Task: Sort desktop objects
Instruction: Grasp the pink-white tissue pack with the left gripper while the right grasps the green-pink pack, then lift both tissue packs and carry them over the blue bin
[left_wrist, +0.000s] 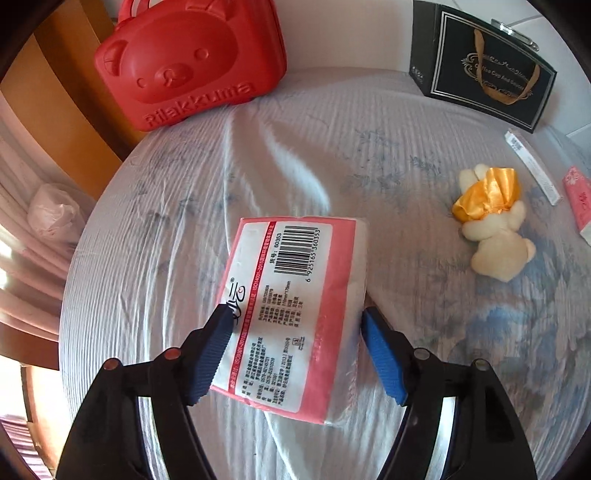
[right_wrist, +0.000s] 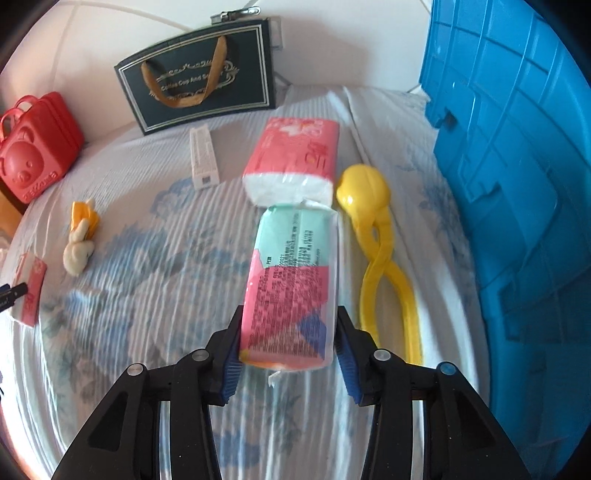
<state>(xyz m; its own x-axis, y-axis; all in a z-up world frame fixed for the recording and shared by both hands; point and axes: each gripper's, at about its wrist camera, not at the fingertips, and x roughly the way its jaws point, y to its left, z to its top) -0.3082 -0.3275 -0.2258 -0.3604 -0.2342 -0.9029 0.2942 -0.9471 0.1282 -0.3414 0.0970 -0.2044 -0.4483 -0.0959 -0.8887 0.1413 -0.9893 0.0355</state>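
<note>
Where the sorting stands: by my judgement it is early. Most things lie loose on the striped bedsheet (left_wrist: 147, 258), and I see nothing that looks stowed.
Done so far: two packs are in hand or nearly so, one at each of my grippers.
Left to do: a second pink pack (right_wrist: 295, 155), a slim white box (right_wrist: 203, 158), the yellow ball-headed tongs (right_wrist: 369, 192) and the small plush toy (right_wrist: 79, 240) are scattered and untouched. Which is the sorting place I cannot tell.
Possible homes: the blue crate (right_wrist: 517, 184) stands at the bed's right edge, the black gift bag (right_wrist: 199, 81) against the far wall, and the red bear case (left_wrist: 184, 66) in the far left corner.
Right gripper (right_wrist: 289, 314): clamped on the green-and-pink tissue pack (right_wrist: 295, 266), with a pad pressed to each long side near its close end.
Where that pack is: it juts forward from my fingers. Its far end meets the second pink pack in the picture, and the tongs are just beside it.
Left gripper (left_wrist: 295, 312): it straddles the pink tissue pack (left_wrist: 295, 266), barcode face up. One pad overlaps its left edge and the other sits at its right side; whether they press I cannot tell.
Where that pack is: mid-sheet, well apart from the plush toy.
Hand pose: both my hands aim steeply downward at the bed, fingers forward over the sheet.
</note>
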